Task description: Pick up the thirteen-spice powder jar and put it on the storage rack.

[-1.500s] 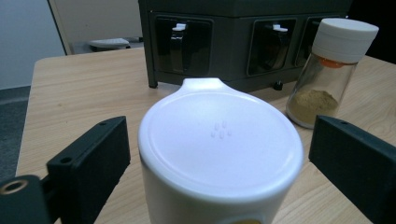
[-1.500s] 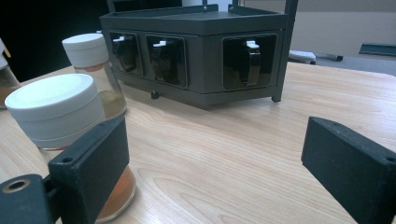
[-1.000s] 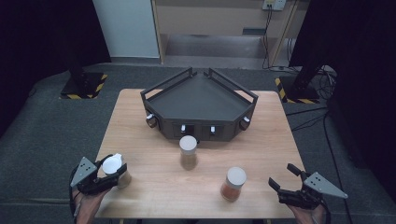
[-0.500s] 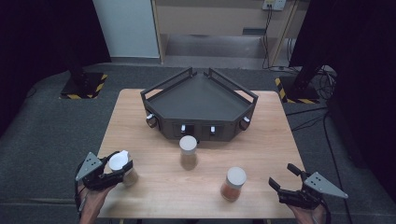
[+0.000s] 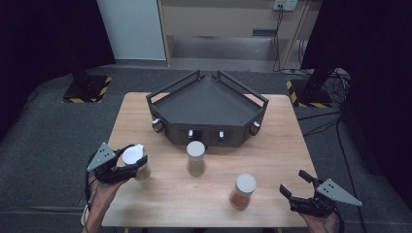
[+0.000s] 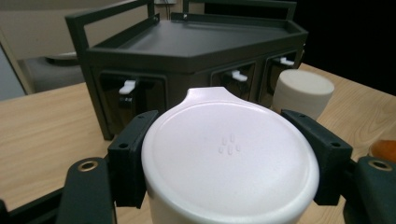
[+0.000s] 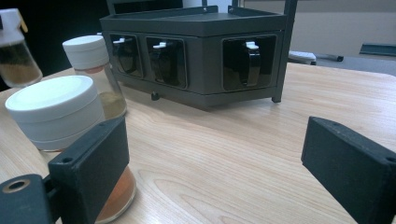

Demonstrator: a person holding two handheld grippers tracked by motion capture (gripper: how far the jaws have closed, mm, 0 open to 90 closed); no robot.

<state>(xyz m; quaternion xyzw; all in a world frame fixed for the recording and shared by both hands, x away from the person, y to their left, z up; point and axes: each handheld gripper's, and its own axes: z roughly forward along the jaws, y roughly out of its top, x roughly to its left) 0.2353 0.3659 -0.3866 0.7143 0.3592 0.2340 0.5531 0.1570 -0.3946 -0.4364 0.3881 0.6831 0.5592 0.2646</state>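
Left gripper [image 5: 127, 167]: its jaws pinch the white-lid jar [image 5: 135, 161] over the table's [image 5: 272, 155] left edge.
Right gripper [image 5: 302, 188]: jaws spread wide, holding nothing, near the orange jar [image 5: 242, 191].

a: high view, position? 
b: fixed above the near edge of the table [image 5: 272, 150], facing forward and down; far off, whole tabletop and floor beyond in frame.

a: left gripper view? 
b: rides the left gripper [image 5: 119, 167], looks level along its jaws toward the dark rack [image 6: 187, 51]; very near, a white jar lid [image 6: 229, 158] close under the lens.

a: right gripper view? 
b: rides the right gripper [image 5: 301, 191], low over the wood, facing the rack [image 7: 196, 51] front from the other side; near.

a: shared ground? 
b: all three take in the rack [image 5: 209, 109] and the middle jar [image 5: 196, 158], seen also at [image 6: 302, 91] and [image 7: 91, 70].
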